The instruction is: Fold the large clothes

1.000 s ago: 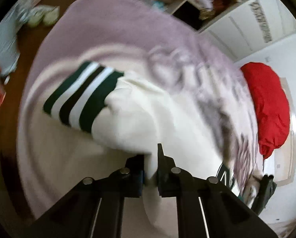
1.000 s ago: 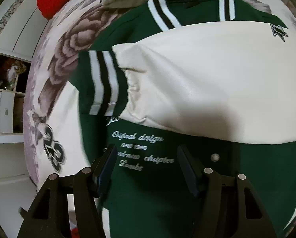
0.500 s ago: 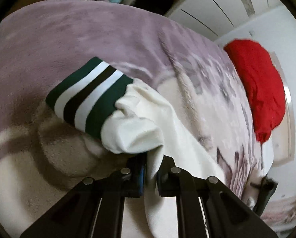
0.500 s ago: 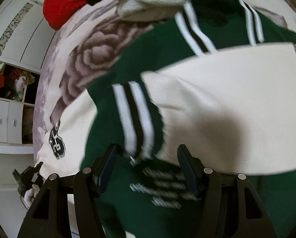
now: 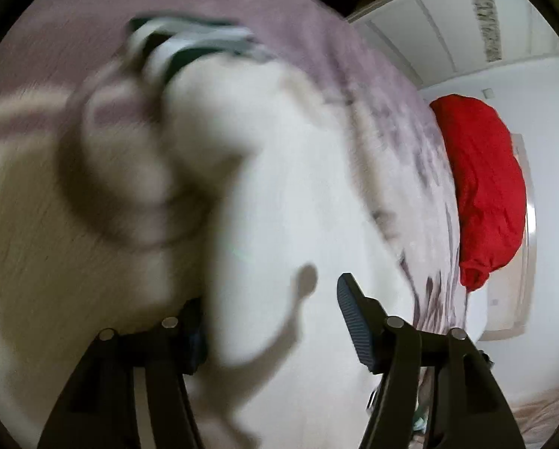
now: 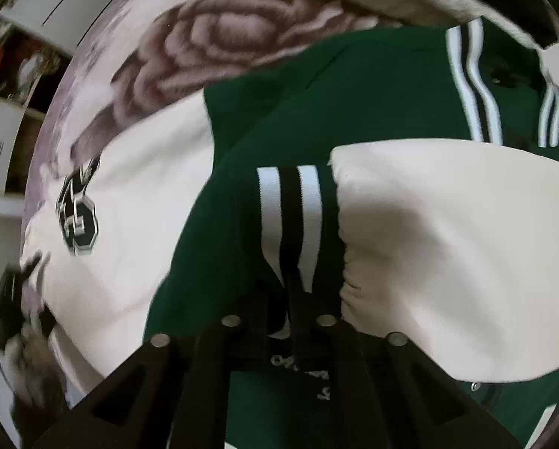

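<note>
A green varsity jacket (image 6: 286, 119) with cream sleeves lies on a bed. In the right wrist view my right gripper (image 6: 286, 310) is shut on the striped cuff (image 6: 290, 205) of the right cream sleeve (image 6: 447, 232), which lies across the green body. The other cream sleeve (image 6: 129, 187), with a number patch, lies to the left. In the left wrist view that sleeve (image 5: 279, 205) is blurred, its striped cuff (image 5: 189, 45) far up. My left gripper (image 5: 272, 321) is open, jaws wide apart around the cream cloth, which hides its left finger.
The bed has a mauve blanket (image 5: 167, 0) with a large rose print (image 6: 234, 37). A red pillow (image 5: 481, 187) lies at the bed's far right by a white wall. White cupboards and shelves (image 6: 2, 142) stand beside the bed.
My left gripper has opened and let go of the cream sleeve, which drops away blurred. My right gripper has moved forward and shut on the striped cuff of the other sleeve.
</note>
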Demonstrator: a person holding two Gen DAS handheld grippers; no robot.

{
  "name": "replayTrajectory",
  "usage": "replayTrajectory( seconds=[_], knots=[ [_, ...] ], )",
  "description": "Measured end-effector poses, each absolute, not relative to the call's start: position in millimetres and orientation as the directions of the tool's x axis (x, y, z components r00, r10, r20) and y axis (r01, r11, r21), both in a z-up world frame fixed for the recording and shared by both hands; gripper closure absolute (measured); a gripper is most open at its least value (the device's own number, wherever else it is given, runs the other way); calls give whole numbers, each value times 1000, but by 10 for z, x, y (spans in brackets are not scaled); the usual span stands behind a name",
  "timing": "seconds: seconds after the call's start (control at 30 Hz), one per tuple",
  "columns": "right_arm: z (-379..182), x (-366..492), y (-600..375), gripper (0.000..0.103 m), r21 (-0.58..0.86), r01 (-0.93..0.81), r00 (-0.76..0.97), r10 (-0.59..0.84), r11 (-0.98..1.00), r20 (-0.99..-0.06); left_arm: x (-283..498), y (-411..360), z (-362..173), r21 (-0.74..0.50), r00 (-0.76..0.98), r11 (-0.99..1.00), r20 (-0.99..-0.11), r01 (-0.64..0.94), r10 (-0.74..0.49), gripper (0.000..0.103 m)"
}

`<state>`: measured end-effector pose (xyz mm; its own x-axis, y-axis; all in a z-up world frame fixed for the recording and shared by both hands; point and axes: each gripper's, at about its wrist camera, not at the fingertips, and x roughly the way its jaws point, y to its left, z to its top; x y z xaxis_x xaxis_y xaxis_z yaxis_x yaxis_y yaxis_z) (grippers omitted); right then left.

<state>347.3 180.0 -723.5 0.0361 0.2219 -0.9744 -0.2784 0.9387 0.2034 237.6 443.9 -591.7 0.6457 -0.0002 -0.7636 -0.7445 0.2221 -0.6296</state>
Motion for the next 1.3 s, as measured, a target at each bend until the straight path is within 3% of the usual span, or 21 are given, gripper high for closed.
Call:
replayTrajectory(
  seconds=[0.03,0.07,0.2,0.23,0.37,0.47,0.5,0.67,0.9,1.1,1.3],
  knots=[
    [-7229,3477,1751,75,243,-266,12,255,933,-967,2443,4456,-5860,-611,638,252,-769,-750,33,67],
    [-7203,3472,1684,65,294,-245,-10,301,924,-954,2534,4460,-5779,-586,627,298,-777,-754,58,98],
    [-6997,3372,1322,61,293,-168,54,305,941,-951,2775,4437,-5502,-511,606,424,-785,-748,124,99],
    [-6965,3322,1229,60,231,-150,83,245,961,-966,2816,4406,-5406,-492,605,454,-784,-743,141,99],
    [-6939,3282,991,30,-162,-153,187,-133,975,-973,2929,4202,-4892,-433,625,548,-747,-716,226,100],
    [-7044,3279,876,27,-314,-169,213,-277,934,-937,3001,4023,-4548,-417,657,594,-706,-688,265,100],
    [-7072,3279,831,23,-319,-165,211,-282,933,-936,3014,3922,-4420,-411,672,616,-688,-672,275,100],
    [-7124,3321,739,22,-274,-165,222,-234,948,-946,3145,3301,-3905,-331,729,743,-617,-582,296,101],
    [-6971,3364,408,22,-85,-130,226,-54,988,-973,3338,2018,-3440,-175,790,895,-559,-410,253,101],
    [-6822,3282,-671,22,59,4,196,57,998,-979,3616,517,-3419,-118,809,975,-581,-190,87,101],
    [-6751,3049,-2033,22,97,179,182,64,979,-981,3952,-1066,-3876,-145,731,988,-668,56,-139,101]
  ],
)
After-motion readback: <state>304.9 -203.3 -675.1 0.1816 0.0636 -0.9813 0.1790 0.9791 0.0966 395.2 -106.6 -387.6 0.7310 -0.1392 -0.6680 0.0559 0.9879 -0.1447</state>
